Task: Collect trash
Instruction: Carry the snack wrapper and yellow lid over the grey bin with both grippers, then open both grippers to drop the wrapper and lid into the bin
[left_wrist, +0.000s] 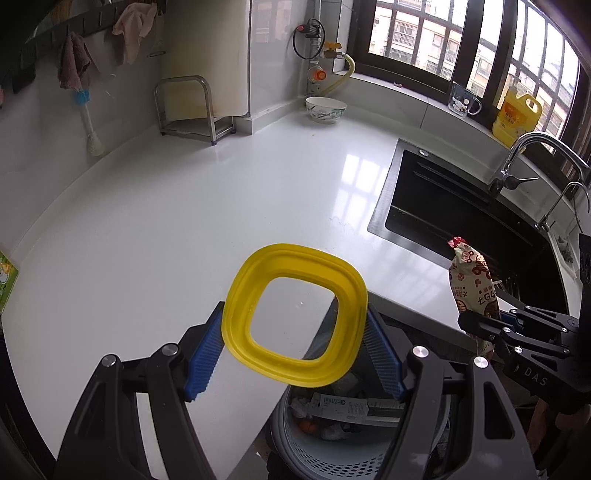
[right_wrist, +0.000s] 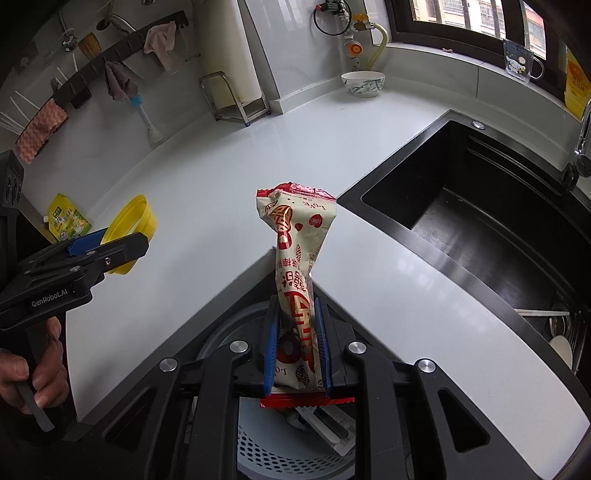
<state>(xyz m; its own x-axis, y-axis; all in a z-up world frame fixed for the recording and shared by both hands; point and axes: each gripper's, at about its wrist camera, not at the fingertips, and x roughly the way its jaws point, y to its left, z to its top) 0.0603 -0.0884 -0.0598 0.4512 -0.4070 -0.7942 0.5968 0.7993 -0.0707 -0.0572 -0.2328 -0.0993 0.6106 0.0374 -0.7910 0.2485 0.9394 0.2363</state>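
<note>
1. Now both hands are loaded: the left gripper has its blue pads pressed against opposite edges of a yellow lid, a square ring with a clear middle, held tilted in the lower centre of the left view.
2. The right gripper is clamped on a red-and-cream snack wrapper, which stands upright out of the fingers at the centre of the right view.
3. Both items hang at the counter corner, above or close to the grey bin at the bottom of each frame; it already holds paper and scraps.
4. The step in hand looks like the drop. Bring each gripper squarely over the bin's mouth before letting go, since the counter edge cuts across the opening.
5. Release one hand at a time. The wrapper is light and may cling to a pad, so open wide and tip the fingers downward.
6. The lid is stiff and broad; lower it near the bin's mouth and turn it flat or edge-first so it does not bounce off the rim.
7. Keep the two grippers apart; they sit close together at the lower right of the left view.
8. One more piece probably remains: a green and yellow pouch lies on the counter at the left of the right view, though whether it is rubbish I cannot tell.
</note>
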